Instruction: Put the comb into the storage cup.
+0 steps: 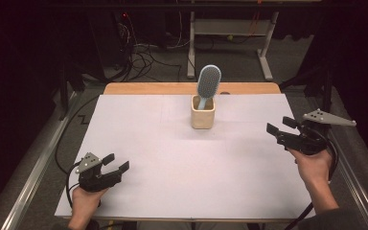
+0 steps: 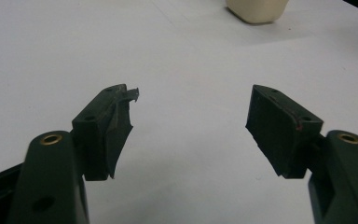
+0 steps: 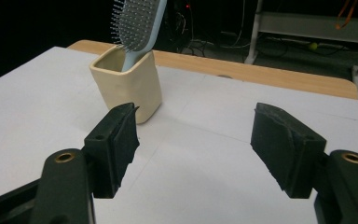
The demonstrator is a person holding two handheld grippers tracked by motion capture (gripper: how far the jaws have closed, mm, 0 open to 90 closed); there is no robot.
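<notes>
A light blue hairbrush [image 1: 208, 83] stands handle-down in a cream square cup [image 1: 203, 113] at the far middle of the white table sheet [image 1: 172, 163]. In the right gripper view the cup [image 3: 129, 83] and the brush head [image 3: 137, 21] are ahead and to the left. My right gripper [image 1: 281, 126] hovers open at the sheet's right edge, pointing left, nothing between its jaws. My left gripper [image 1: 115, 163] rests open near the front left corner, empty, and the cup's base [image 2: 256, 10] shows far ahead in its view.
A wooden table edge [image 1: 191, 88] runs behind the sheet. Beyond it stand a metal frame's legs [image 1: 266, 52] and loose cables [image 1: 146, 55] on the floor. Metal rails [image 1: 33, 167] flank the table on both sides.
</notes>
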